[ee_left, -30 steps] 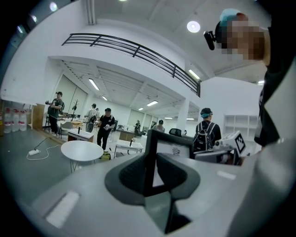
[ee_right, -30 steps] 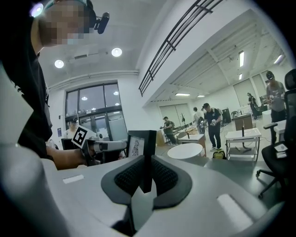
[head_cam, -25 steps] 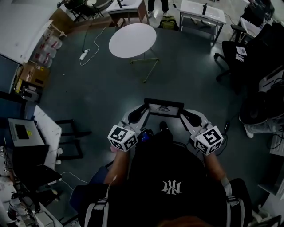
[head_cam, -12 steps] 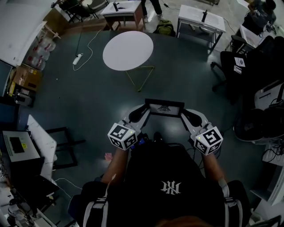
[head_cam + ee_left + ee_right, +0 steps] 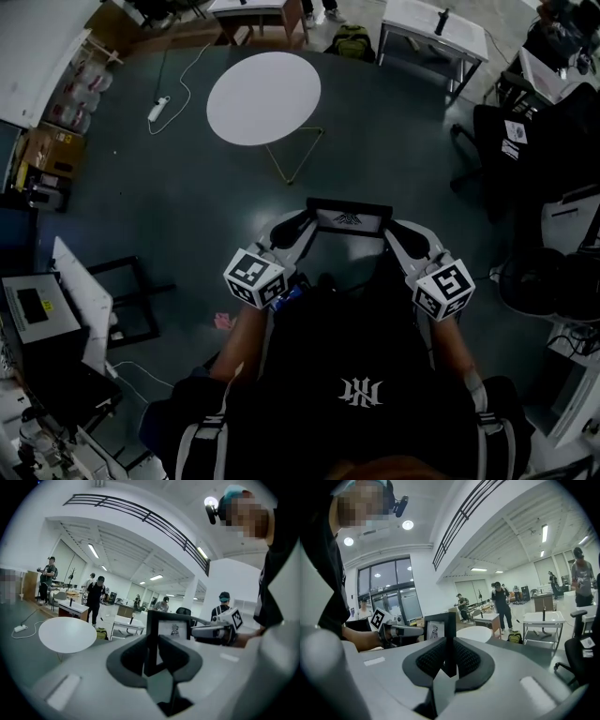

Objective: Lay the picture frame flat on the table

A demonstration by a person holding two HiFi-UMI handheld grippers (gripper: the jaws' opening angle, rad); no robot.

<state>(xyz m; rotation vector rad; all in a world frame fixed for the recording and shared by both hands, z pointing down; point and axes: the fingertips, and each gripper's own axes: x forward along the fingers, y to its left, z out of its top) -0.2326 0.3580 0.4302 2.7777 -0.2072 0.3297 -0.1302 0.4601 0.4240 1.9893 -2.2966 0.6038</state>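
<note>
A black picture frame [image 5: 349, 217] with a white print hangs upright in the air in front of the person, above the dark floor. My left gripper [image 5: 302, 225] is shut on its left edge and my right gripper [image 5: 394, 228] is shut on its right edge. In the left gripper view the frame [image 5: 168, 629] stands on edge between the jaws of the left gripper [image 5: 151, 656]. The right gripper view shows the frame's edge [image 5: 449, 634] pinched by the right gripper [image 5: 450, 660]. A round white table [image 5: 263, 97] stands ahead, apart from the frame.
Office chairs [image 5: 525, 122] crowd the right side. White desks [image 5: 436, 23] line the back. A power strip with cable [image 5: 157, 108] lies on the floor at left. A cabinet with equipment [image 5: 37, 309] stands at the near left. Several people [image 5: 96, 597] stand far off.
The view has shifted a little across the floor, and the round table now sits further left. Both grippers still hold the frame the same way.
</note>
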